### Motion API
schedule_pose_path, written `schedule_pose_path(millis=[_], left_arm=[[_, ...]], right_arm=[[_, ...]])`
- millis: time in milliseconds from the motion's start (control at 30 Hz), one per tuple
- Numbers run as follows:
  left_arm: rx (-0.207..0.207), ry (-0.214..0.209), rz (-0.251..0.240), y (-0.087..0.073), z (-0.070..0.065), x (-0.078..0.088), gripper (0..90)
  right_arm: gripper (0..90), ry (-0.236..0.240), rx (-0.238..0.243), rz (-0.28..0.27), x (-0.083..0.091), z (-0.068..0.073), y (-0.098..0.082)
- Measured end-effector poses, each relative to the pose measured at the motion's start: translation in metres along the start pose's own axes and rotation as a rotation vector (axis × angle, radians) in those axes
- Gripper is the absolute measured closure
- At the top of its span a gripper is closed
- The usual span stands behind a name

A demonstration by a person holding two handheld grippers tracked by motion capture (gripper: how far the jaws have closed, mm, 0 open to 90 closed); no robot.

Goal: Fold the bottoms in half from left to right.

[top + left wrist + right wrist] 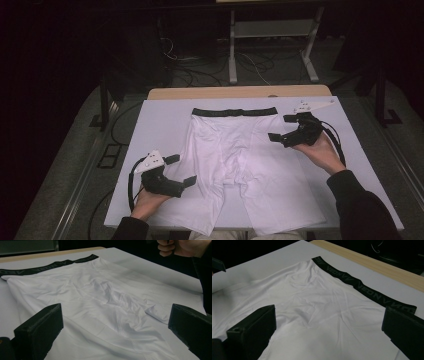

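Note:
White boxer shorts [235, 160] with a black waistband [235, 111] lie flat on the white board [160, 117], waistband at the far side, legs toward me. My left gripper [181, 171] hovers open at the outer edge of the left leg, nothing between its jaws. My right gripper [281, 128] is open beside the right hip, just below the waistband's right end. In the left gripper view the shorts [105, 305] spread ahead, with the waistband [50, 266] at the far left. The right gripper view shows the fabric [317, 315] and lettered waistband [362, 287].
The board rests on a wooden table [240, 92] whose edge shows at the back. Cables [210, 70] and a white frame's legs [232, 55] lie on the dark floor behind. A hand [180, 247] with the other gripper shows in the left gripper view's top right.

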State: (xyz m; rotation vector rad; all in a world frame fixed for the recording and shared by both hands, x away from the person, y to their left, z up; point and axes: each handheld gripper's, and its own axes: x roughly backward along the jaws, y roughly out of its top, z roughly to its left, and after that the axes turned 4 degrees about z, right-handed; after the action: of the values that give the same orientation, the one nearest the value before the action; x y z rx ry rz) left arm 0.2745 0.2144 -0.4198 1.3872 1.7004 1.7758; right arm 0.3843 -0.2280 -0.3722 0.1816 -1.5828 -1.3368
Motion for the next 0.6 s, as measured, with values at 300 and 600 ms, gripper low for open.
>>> schedule_pose_path(millis=[300, 600], left_arm=[[0.003, -0.001, 0.000, 0.000, 0.001, 0.000, 0.0], [0.004, 0.000, 0.003, 0.000, 0.001, 0.000, 0.0]], right_arm=[[0.0, -0.004, 0.000, 0.017, -0.014, -0.007, 0.009], [0.0, 0.007, -0.002, 0.040, -0.029, -0.011, 0.020]])
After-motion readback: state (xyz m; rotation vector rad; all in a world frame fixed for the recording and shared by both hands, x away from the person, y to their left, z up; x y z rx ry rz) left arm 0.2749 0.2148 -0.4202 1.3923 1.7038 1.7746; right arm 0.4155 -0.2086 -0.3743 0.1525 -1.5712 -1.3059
